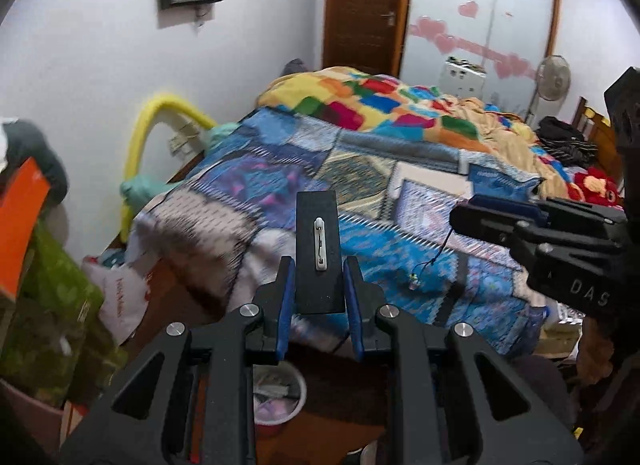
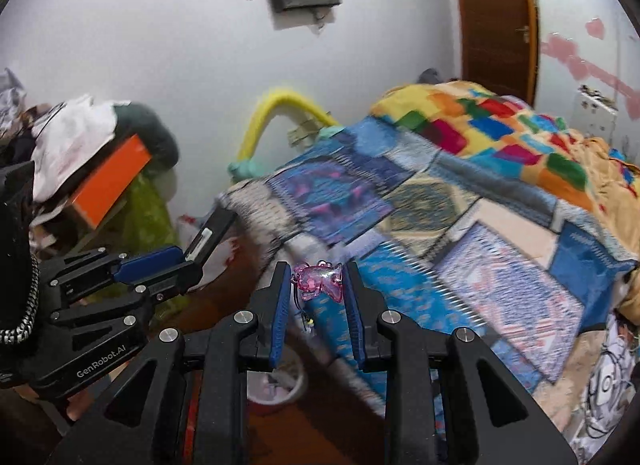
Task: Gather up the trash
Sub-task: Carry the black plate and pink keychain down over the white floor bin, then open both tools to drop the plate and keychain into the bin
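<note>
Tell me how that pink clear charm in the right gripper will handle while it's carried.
The pink charm looks like hard moulded plastic, so probably stiff and light. Its glossy, lumpy surface may slip between the right gripper's pads. The thin cord dangling below it will likely swing.

Place: you're in a home bedroom, lived-in & cluttered.
Bed [image 1: 360, 169]: fills the mid of your view, patchwork quilt w/ a bright block-colour blanket [image 1: 376, 101] bunched on top.
Wardrobe [image 1: 480, 13]: sliding doors w/ pink heart stickers, next to a wooden door [image 1: 362, 5].
Fan [image 1: 553, 79]: pedestal type, far side of bed.
Clutter: clothes pile [image 2: 68, 145] at the left wall, small bin [image 1: 280, 397] on the floor below you.
</note>
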